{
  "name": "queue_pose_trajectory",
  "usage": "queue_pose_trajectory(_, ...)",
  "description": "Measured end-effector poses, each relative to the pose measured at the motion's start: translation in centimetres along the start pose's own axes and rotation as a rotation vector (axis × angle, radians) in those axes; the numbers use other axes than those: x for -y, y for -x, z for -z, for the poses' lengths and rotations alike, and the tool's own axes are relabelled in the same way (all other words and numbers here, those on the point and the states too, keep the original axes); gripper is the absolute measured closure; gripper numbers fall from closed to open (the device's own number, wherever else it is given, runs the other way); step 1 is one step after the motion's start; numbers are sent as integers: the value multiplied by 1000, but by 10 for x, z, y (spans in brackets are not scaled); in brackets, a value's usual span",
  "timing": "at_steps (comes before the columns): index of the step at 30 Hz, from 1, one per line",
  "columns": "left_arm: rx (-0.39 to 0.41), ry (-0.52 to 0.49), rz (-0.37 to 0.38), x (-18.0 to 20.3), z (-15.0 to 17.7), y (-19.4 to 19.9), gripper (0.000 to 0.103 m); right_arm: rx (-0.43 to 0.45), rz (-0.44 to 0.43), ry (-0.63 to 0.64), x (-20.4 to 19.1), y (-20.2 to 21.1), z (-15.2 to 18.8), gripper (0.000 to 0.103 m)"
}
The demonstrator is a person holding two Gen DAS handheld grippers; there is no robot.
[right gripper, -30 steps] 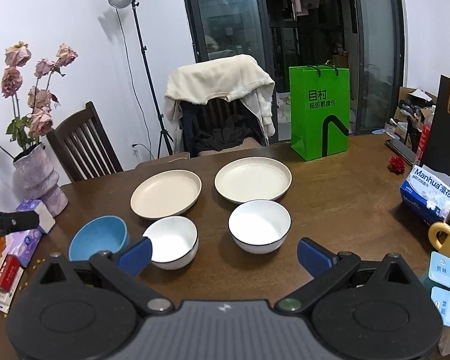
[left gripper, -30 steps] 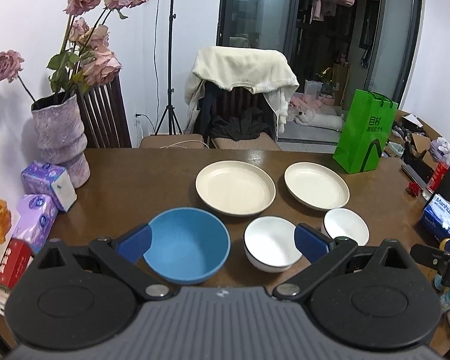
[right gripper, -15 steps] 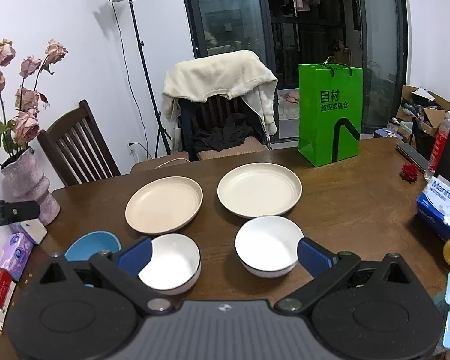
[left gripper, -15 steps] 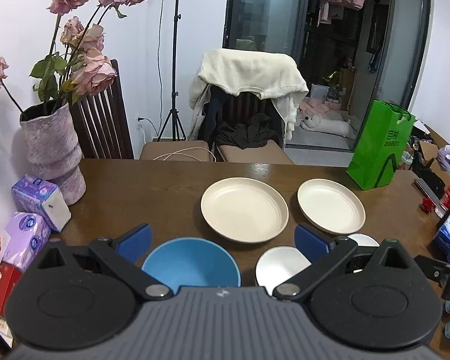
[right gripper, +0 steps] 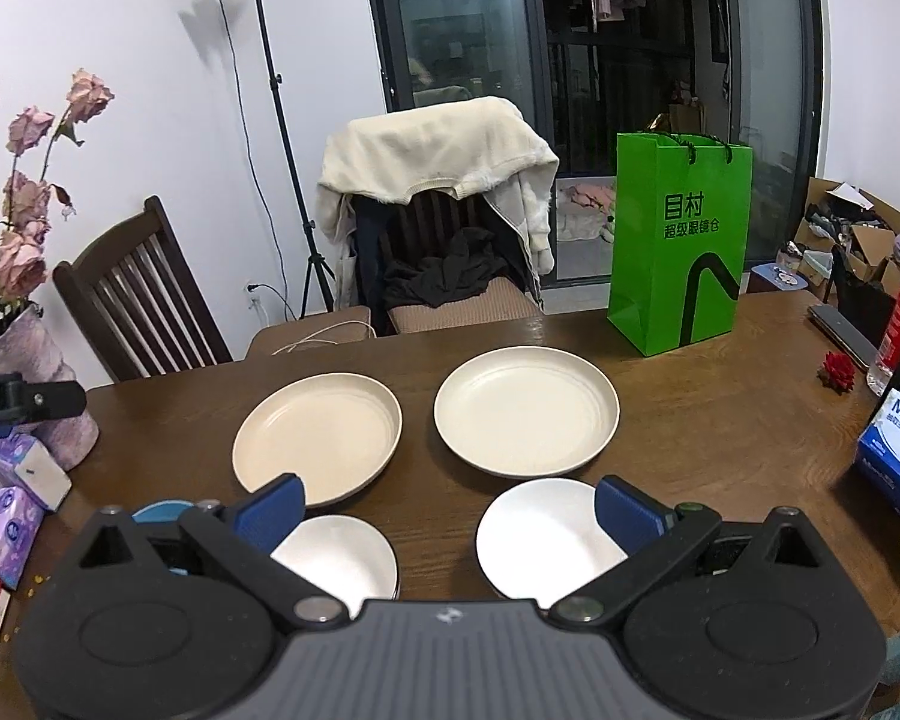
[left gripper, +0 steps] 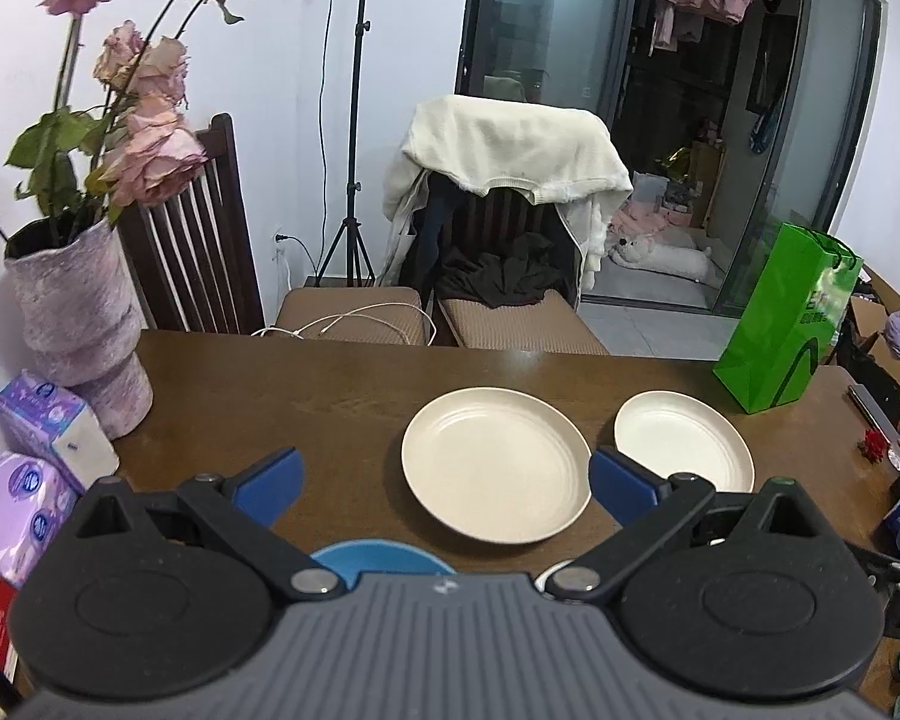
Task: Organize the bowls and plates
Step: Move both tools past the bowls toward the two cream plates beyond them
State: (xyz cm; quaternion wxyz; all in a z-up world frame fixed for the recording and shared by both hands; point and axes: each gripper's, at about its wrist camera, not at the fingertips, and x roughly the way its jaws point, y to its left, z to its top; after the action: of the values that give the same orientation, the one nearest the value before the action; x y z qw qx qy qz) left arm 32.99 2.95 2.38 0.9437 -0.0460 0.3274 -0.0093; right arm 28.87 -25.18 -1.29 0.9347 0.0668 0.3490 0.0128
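Note:
Two cream plates lie side by side on the brown table: the left plate and the right plate. In front of them stand two white bowls, one left and one right, and a blue bowl, mostly hidden by the gripper bodies. My left gripper is open above the blue bowl, with nothing between its fingers. My right gripper is open above the white bowls, also holding nothing.
A vase of pink roses and tissue packs crowd the left side of the table. A green paper bag stands at the back right, a blue tissue box at the right edge. Two chairs stand behind the table.
Both grippers have risen and tilted up, so the bowls have slid down under the gripper bodies and the plates sit lower in view. Nothing on the table has moved.

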Motion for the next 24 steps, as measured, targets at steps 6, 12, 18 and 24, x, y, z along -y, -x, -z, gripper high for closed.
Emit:
queue_pose_trajectory(6,-11,-4,13,3,-16,-22,0,-10,4,-7,-2,-21,-13,0)
queue_pose_trajectory(12,-5,-25,12,8,-33,-44,0,-30,11,-25,0,-49,-32,0)
queue_pose_trajectory(18,-14,-48,3,10,-45,-75,0,-56,15,-44,2,-81,-49,0)
queue_pose_trajectory(24,-38,-67,-12,7,-52,-104,0,-96,16,-73,3,-115,-64,0)
